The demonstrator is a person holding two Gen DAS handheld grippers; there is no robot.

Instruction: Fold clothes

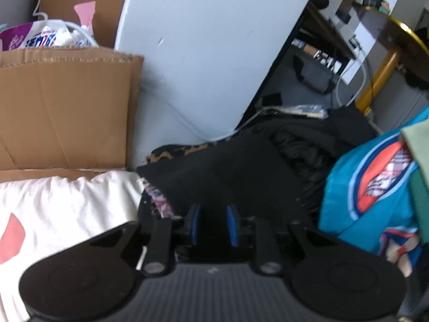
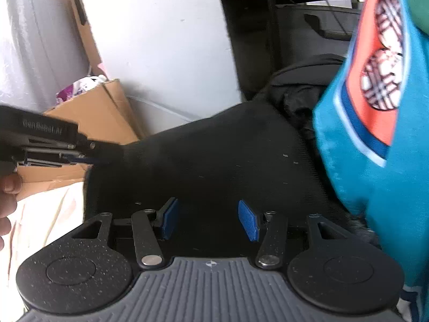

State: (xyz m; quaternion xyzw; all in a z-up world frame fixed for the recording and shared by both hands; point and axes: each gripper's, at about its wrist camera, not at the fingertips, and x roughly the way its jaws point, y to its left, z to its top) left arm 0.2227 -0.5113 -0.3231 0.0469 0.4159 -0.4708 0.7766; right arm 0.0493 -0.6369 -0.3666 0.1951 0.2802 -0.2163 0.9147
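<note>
- Your left gripper has its blue pads drawn near together with the black garment between them; from the right wrist view you see it pinching the garment's left edge, so it is clamped on the cloth.
- Your right gripper has its blue fingers spread wide apart, nothing between them, just at the near edge of the black garment.
- The black garment stretches taut from the left gripper's pinch across to the right, where it runs under the hanging teal garment.
- The teal garment, with its orange and blue-banded patch, crowds your right side and touches the black cloth; little room there.
- On your left, a cardboard box stands close behind a white cloth with a pink mark; the box edge is just beside the garment's corner.
- A pale grey panel rises behind the garment, closing off the far side.
- A heap of dark clothing lies beyond the black garment, against the panel's foot.
- Your hand shows at the left rim of the right wrist view, behind the left gripper.
- Open room is mostly above the black garment, between box and teal cloth.
</note>
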